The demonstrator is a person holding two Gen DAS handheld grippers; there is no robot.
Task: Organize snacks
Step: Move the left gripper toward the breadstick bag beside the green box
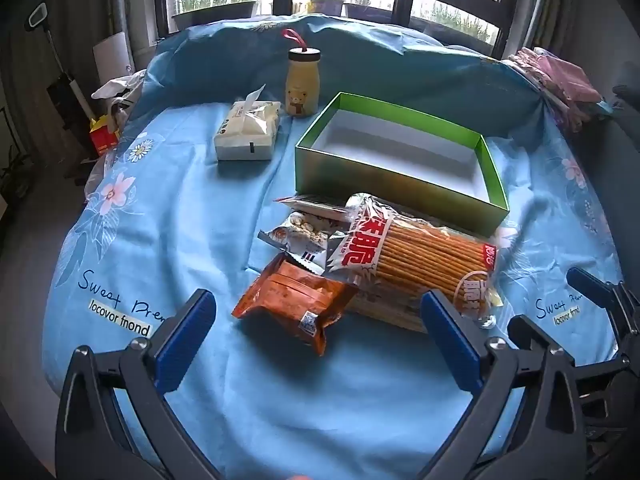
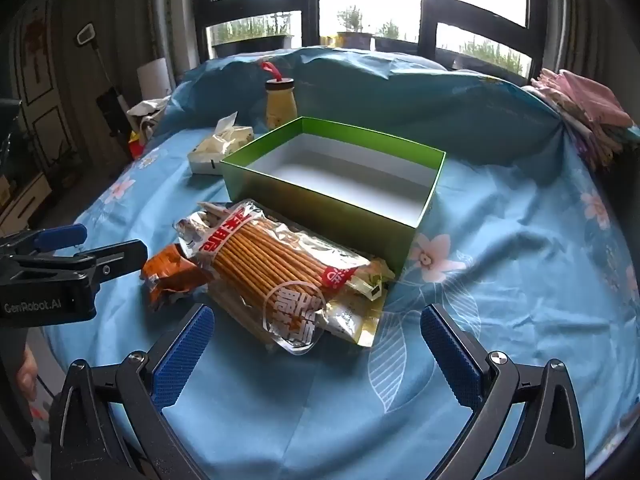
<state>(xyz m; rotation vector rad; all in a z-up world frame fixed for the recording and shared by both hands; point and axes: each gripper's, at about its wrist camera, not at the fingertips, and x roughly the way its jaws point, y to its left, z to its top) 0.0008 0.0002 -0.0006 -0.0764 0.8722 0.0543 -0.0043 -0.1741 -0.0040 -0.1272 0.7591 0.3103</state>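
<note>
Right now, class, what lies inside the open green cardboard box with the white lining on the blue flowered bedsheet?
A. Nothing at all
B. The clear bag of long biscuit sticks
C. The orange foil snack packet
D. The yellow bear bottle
A: both wrist views show the green box's white floor bare, while the biscuit-stick bag, the orange packet and the yellow bottle all sit outside it on the sheet.

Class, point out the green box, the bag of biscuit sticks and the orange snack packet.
green box (image 1: 384,178), left wrist view, near outer wall.
bag of biscuit sticks (image 2: 272,264), right wrist view, clear window.
orange snack packet (image 1: 296,300), left wrist view, packet middle.
</note>
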